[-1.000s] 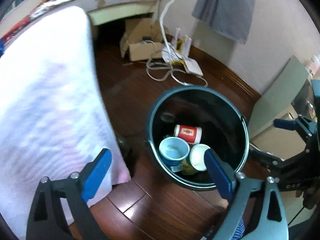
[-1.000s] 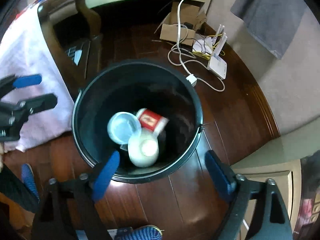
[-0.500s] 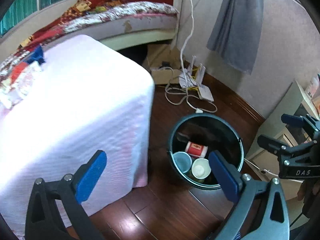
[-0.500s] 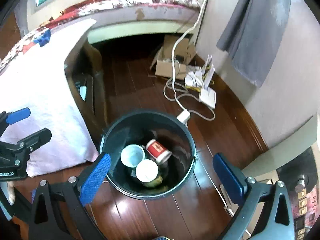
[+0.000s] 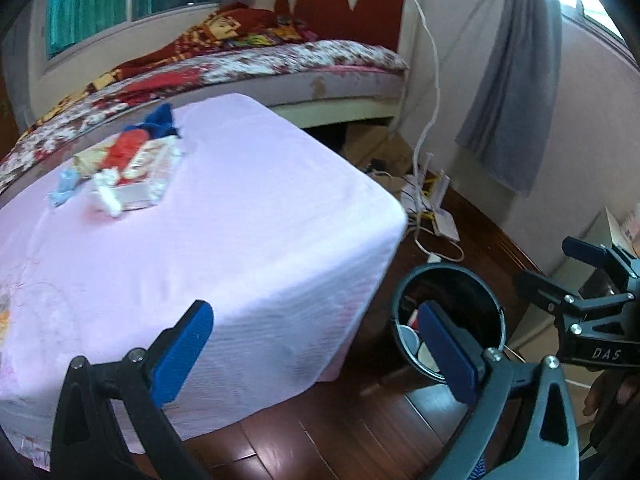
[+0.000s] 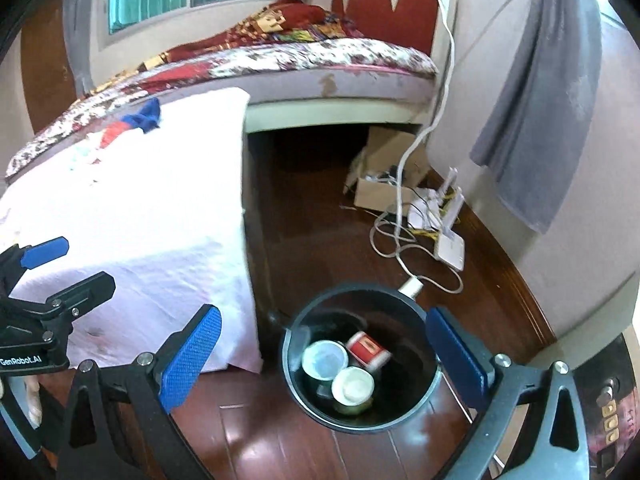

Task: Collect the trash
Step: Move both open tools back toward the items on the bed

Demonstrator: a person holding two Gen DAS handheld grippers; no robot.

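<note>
Both the left gripper (image 5: 316, 354) and right gripper (image 6: 320, 354) hang wide open and empty above the black bin (image 6: 416, 410) holding three discarded cups, so next comes reaching for the wrappers (image 5: 132, 168) on the table (image 5: 260, 232) beside the bin.

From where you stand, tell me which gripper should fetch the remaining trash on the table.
Left, probably. The left gripper is open, empty and faces the wrappers on the pink-covered table. The right gripper, also open, looks over the bin.
</note>
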